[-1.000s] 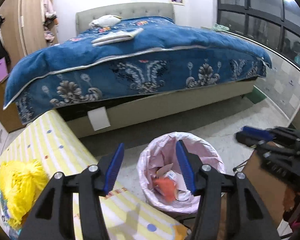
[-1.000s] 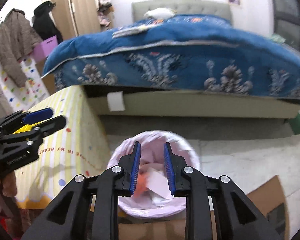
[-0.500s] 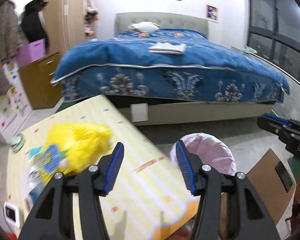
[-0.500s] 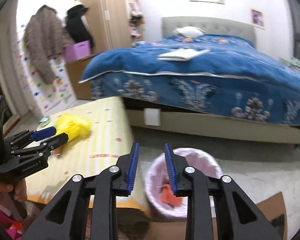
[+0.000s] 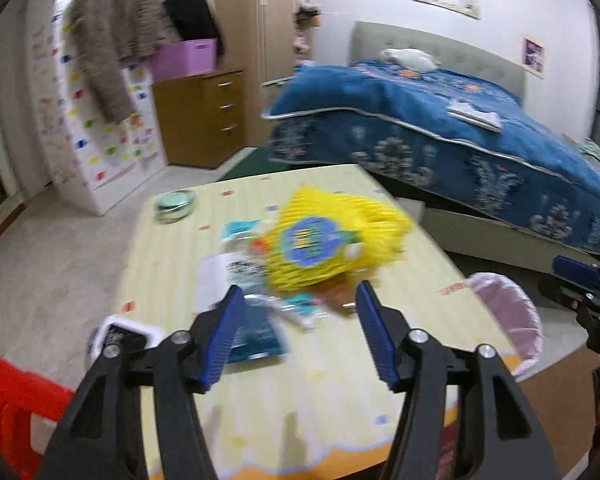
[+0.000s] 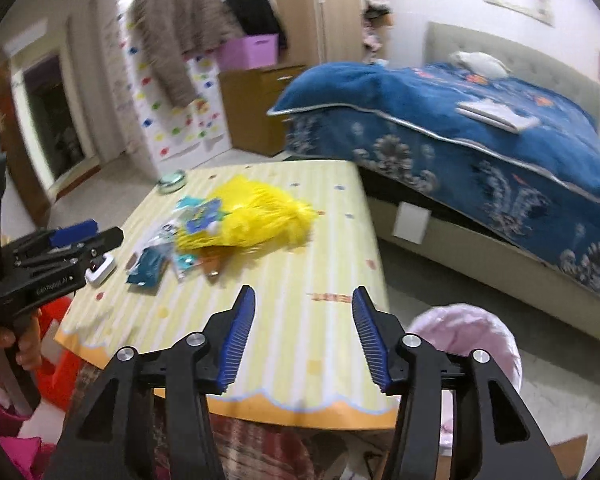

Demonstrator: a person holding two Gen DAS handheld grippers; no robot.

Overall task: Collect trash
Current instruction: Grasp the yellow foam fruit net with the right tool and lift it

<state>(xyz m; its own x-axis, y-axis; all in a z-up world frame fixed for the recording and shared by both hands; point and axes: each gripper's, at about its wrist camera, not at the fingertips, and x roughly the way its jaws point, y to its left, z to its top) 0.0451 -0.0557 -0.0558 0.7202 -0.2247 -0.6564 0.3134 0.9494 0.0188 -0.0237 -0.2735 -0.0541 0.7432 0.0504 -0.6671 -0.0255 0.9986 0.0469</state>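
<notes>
- The trash lies in a loose cluster on the striped yellow surface (image 6: 308,280): a yellow mesh bag (image 6: 244,220) with a blue round label, flat teal wrappers (image 6: 150,266) beside it, and white printed paper (image 5: 220,276) partly under the pile.
- The mesh bag looks light, soft and floppy (it should crumple under the pads); a bunched fold near its edge seems the best place to pinch. The wrappers look thin and slick, lying flat, so an upturned corner or edge is probably needed to get hold.
- A brownish scrap (image 5: 336,300) peeks from under the bag; blur makes it hard to say what it is.
- The left hand-held gripper (image 5: 296,312) hangs over the near side of the pile, its jaws spread and just been opening, nothing pinched between them.
- The right hand-held gripper (image 6: 303,316) hangs over bare surface nearer the edge, well short of the trash, jaws likewise spread after just opening, and empty.
- The bin with its pink liner (image 6: 472,344) stands on the floor just beside the surface's corner.
- A small white device (image 6: 100,272) and a round glass dish (image 6: 172,182) also sit on the surface; a bed with a blue quilt (image 6: 480,140) stands beyond.
</notes>
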